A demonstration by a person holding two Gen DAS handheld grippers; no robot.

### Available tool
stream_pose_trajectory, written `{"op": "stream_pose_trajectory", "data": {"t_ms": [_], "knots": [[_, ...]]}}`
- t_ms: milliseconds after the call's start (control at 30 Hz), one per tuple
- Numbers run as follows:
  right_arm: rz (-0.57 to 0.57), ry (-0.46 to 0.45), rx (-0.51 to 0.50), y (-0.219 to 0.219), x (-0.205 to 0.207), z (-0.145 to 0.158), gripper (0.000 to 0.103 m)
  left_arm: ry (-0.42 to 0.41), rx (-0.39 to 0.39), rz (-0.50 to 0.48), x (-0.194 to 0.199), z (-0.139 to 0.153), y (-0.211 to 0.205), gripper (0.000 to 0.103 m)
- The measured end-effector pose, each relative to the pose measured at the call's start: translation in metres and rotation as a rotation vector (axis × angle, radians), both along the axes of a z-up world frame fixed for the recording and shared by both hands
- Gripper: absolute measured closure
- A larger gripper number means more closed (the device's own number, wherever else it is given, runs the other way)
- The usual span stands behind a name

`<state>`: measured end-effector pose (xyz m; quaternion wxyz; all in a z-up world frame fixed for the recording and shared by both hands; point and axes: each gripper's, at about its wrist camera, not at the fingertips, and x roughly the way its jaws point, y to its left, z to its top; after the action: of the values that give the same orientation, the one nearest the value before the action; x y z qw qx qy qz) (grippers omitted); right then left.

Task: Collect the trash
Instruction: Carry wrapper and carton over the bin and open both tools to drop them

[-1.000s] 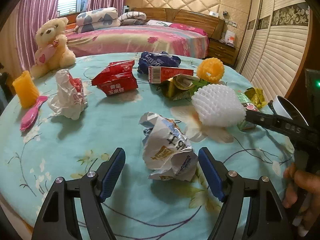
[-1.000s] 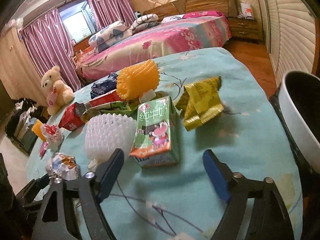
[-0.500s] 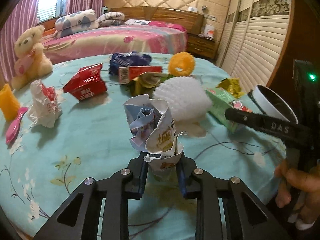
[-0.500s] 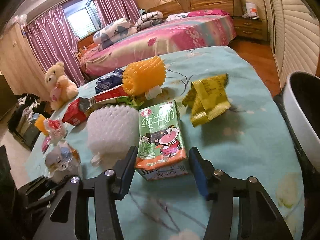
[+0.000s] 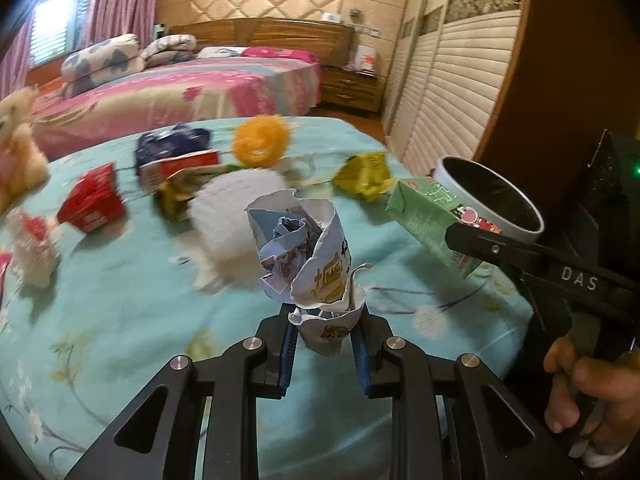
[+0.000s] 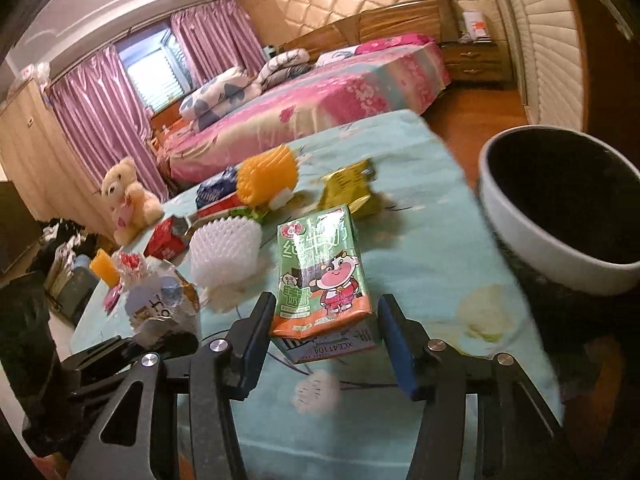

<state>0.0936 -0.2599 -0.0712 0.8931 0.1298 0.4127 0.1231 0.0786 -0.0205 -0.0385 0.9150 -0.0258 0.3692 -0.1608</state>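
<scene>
Two pieces of trash are in my grip, one per tool. My left gripper (image 5: 325,346) is clamped on the crumpled paper wrapper (image 5: 308,256), which stands up out of the closed jaws above the tabletop (image 5: 120,320). My right gripper (image 6: 326,344) is squeezed onto the green milk carton (image 6: 320,276), its pads pressed against the two long sides, so the carton's long axis runs straight out along the fingers.

What matters for the next move is the bin (image 6: 560,216): it sits off the right edge of the tabletop, below cloth level, its open mouth facing up. In the right wrist view it lies ahead and to the right of the carton, close by. In the left wrist view the bin (image 5: 492,196) is further off to the right, with the carton (image 5: 428,220) and my right tool between the wrapper and the rim.

I judge my right hand nearer, so the carton should go first, swung rightward over the rim; the wrapper follows across the same edge.
</scene>
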Motion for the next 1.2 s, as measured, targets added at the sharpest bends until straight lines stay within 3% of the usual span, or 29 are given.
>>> {"op": "stream_pose_trajectory", "data": {"t_ms": [333, 733, 1200], "knots": [[-0.109, -0.041, -0.008, -0.046, -0.008, 0.018, 0.05, -0.032, 0.025, -0.133, 0.017, 0.006, -0.057, 0.08], [-0.228, -0.085, -0.023, -0.094, -0.003, 0.031, 0.05, -0.034, 0.008, -0.222, 0.049, 0.012, -0.091, 0.08], [-0.317, -0.055, -0.021, -0.143, 0.016, 0.02, 0.05, -0.011, -0.018, -0.288, 0.096, 0.014, -0.137, 0.08]]}}
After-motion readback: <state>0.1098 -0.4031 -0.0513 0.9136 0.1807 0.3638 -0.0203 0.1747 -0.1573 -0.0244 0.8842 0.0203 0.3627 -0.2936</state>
